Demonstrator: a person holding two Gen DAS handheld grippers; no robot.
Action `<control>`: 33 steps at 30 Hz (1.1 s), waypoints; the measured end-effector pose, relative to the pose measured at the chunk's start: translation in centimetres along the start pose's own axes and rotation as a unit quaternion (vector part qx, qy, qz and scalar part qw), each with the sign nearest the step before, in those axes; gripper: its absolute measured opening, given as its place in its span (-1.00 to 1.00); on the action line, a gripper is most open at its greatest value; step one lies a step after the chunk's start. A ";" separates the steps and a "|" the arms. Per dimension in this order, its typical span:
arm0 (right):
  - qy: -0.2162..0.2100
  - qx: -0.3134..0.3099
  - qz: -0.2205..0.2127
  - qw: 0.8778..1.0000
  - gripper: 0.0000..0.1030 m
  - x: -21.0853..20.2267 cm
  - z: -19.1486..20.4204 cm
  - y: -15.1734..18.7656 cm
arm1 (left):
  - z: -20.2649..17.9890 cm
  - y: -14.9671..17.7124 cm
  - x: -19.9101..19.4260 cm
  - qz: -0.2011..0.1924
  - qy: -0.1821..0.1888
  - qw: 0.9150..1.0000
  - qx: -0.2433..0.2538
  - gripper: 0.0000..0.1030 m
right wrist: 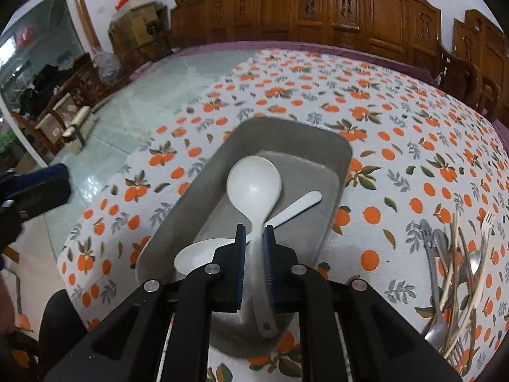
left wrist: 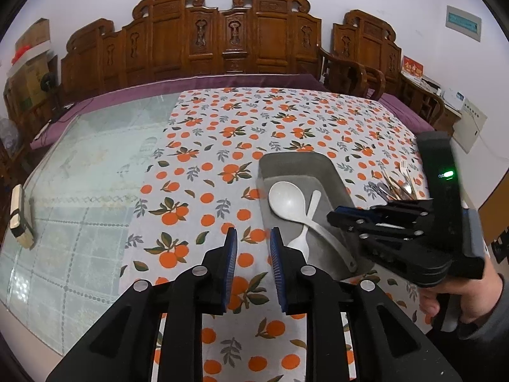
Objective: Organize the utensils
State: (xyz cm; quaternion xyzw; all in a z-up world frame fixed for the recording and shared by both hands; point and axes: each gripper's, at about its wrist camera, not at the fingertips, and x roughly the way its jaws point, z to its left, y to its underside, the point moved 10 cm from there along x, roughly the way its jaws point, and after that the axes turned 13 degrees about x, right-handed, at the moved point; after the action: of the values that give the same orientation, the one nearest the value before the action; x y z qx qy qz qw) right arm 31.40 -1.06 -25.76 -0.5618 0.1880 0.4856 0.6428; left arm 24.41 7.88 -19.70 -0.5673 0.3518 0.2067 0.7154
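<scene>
Only the right wrist view shows the utensil pile (right wrist: 458,273) clearly.

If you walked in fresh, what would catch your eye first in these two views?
The orange-patterned tablecloth dominates. At its centre sits a grey tray holding a large white ladle crossed over a smaller white spoon, the right gripper straddling the ladle's handle. A utensil pile lies right.

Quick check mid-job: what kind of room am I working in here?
Most likely a home dining or living room: a carved wooden bench along the wall, a table with an orange-print tablecloth, and a grey tray holding white spoons.
</scene>
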 end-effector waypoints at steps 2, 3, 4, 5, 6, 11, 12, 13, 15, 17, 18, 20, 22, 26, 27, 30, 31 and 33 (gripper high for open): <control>-0.008 0.001 -0.010 1.000 -0.71 -1.6 -0.4 0.0 | -0.5 -0.1 0.0 -0.001 0.001 1.000 0.005 -0.62; -0.012 0.001 -0.015 1.000 -0.71 -2.8 -0.8 0.0 | -0.8 -0.2 0.0 -0.002 0.001 1.000 0.005 -0.62; -0.014 0.000 -0.020 1.000 -0.71 -3.8 -1.2 0.1 | -1.2 -0.3 -0.1 -0.003 0.003 1.000 0.006 -0.61; -0.014 -0.001 -0.023 1.000 -0.71 -4.6 -1.6 0.2 | -1.6 -0.4 -0.1 -0.003 0.004 1.000 0.008 -0.61; -0.012 -0.004 -0.027 1.000 -0.71 -5.9 -2.4 0.3 | -2.0 -0.7 -0.2 -0.004 0.005 1.000 0.010 -0.61; 0.004 0.009 -0.037 0.999 -0.71 -9.6 -6.6 0.8 | -4.6 -2.2 -0.4 -0.007 0.019 1.000 0.016 -0.61; 0.008 0.013 -0.039 0.999 -0.71 -10.4 -7.5 0.9 | -5.2 -2.7 -0.5 -0.009 0.022 1.000 0.021 -0.61; 0.012 0.019 -0.042 0.999 -0.71 -11.2 -8.6 1.0 | -5.9 -3.2 -0.6 -0.010 0.025 0.999 0.024 -0.61; 0.024 0.031 -0.046 0.998 -0.71 -12.6 -10.9 1.1 | -7.1 -3.9 -0.5 -0.010 0.037 0.999 0.029 -0.61; 0.033 0.042 -0.047 0.997 -0.71 -13.4 -12.5 1.2 | -8.6 -4.8 -0.3 -0.009 0.047 0.998 0.037 -0.61; 0.039 0.049 -0.048 0.997 -0.68 -13.9 -13.6 1.3 | -9.3 -5.2 0.0 -0.008 0.052 0.998 0.041 -0.61; 0.048 0.060 -0.052 0.996 -0.62 -14.6 -15.1 1.5 | -10.7 -5.9 0.4 -0.006 0.062 0.997 0.047 -0.61; 0.058 0.069 -0.051 0.995 -0.62 -15.1 -16.6 1.9 | -12.0 -6.4 1.1 -0.001 0.074 0.996 0.050 -0.61; 0.067 0.090 -0.047 0.993 -0.50 -15.4 -18.9 2.4 | -14.1 -6.9 2.7 0.009 0.087 0.995 0.058 -0.61; 0.068 0.095 -0.047 0.992 -0.49 -15.5 -19.5 2.5 | -14.7 -6.9 3.3 0.013 0.092 0.994 0.058 -0.61; 0.074 0.103 -0.044 0.991 -0.48 -15.3 -20.8 2.9 | -16.4 -6.7 4.9 0.027 0.111 0.992 0.056 -0.61; 0.074 0.107 -0.042 0.991 -0.48 -15.2 -21.2 3.0 | -17.1 -6.6 5.6 0.034 0.115 0.991 0.057 -0.61; 0.075 0.113 -0.037 0.990 -0.48 -14.9 -21.8 3.3 | -18.1 -6.4 6.5 0.042 0.121 0.990 0.058 -0.61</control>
State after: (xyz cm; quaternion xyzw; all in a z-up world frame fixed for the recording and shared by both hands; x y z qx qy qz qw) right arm 28.39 -27.30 -22.29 -0.5269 0.2687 0.3933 0.7039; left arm 28.36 -11.89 -22.23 -0.5304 0.4711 0.1456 0.6896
